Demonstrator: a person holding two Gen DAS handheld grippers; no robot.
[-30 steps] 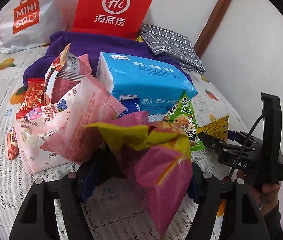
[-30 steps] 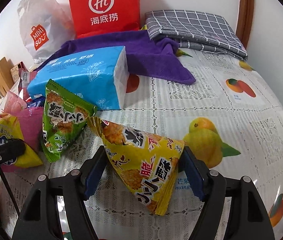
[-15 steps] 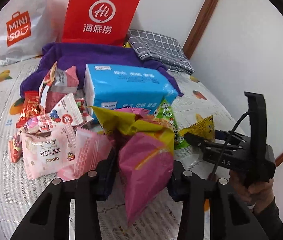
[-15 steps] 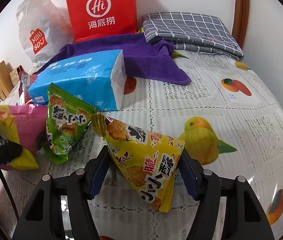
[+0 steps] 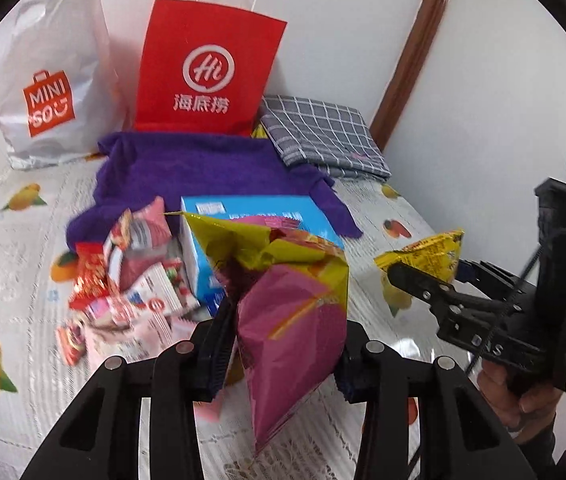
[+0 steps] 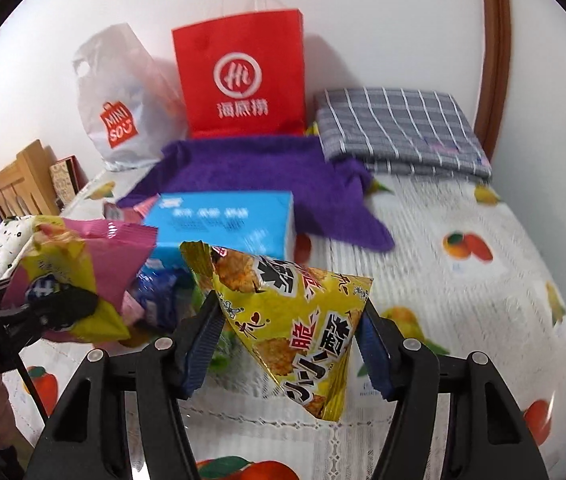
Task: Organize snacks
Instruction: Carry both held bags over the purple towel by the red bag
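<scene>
My left gripper (image 5: pixel 283 344) is shut on a pink and yellow snack bag (image 5: pixel 295 320), held above the table. In the right wrist view that same pink and yellow snack bag (image 6: pixel 79 264) hangs at the left. My right gripper (image 6: pixel 289 344) is shut on a yellow triangular snack bag (image 6: pixel 299 320), also lifted off the cloth. The left wrist view shows the yellow triangular snack bag (image 5: pixel 423 256) and right gripper at the right, with a hand below. A pile of pink and red snack packets (image 5: pixel 123 280) lies at the left.
A blue tissue pack (image 6: pixel 223 220) lies behind both bags on the fruit-print tablecloth (image 6: pixel 463 280). Further back are a purple towel (image 5: pixel 211 168), a grey checked cloth (image 5: pixel 323 136), a red paper bag (image 5: pixel 207 72) and a white plastic bag (image 5: pixel 51 80) against the wall.
Both grippers rose with their bags, which now hang off the table. The left jaws narrowed onto the pink and yellow bag; the green packet dropped out of clear view.
</scene>
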